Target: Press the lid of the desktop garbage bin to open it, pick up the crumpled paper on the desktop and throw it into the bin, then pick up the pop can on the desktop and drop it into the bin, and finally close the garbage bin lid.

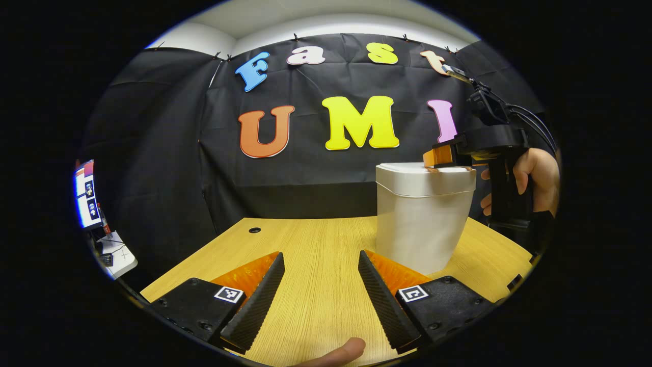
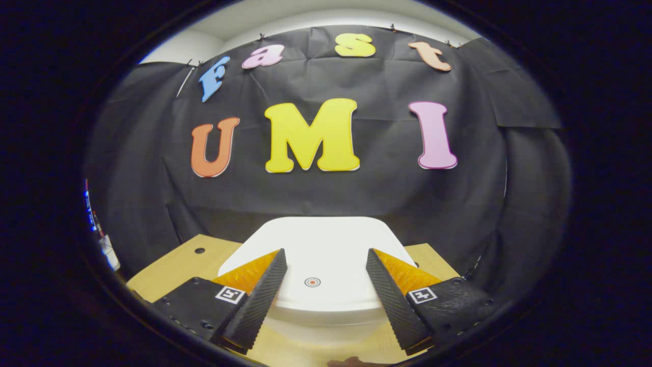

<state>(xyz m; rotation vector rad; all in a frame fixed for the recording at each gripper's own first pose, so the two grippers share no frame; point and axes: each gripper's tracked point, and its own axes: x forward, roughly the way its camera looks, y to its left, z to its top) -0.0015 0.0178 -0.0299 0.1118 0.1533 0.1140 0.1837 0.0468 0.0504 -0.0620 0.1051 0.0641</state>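
— Status of the bin (image 1: 420, 219)?
— On the desk (image 1: 316, 255), lid (image 2: 316, 255) shut. Right gripper (image 2: 318, 285) poised above it, jaws spread, empty.
— Left gripper (image 1: 321, 285)?
— Idle, released.
— Next?
— Likely pressing the lid's marked spot (image 2: 312, 282).

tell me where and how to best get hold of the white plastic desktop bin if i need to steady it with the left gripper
Grip the white plastic desktop bin across its lower body, coming in level from the front with the left gripper open wide. The walls taper toward the base, so the narrowest span is down low, and the overhanging white lid stays free for the right gripper poised above it. The fit looks tight, so this is a judgement.
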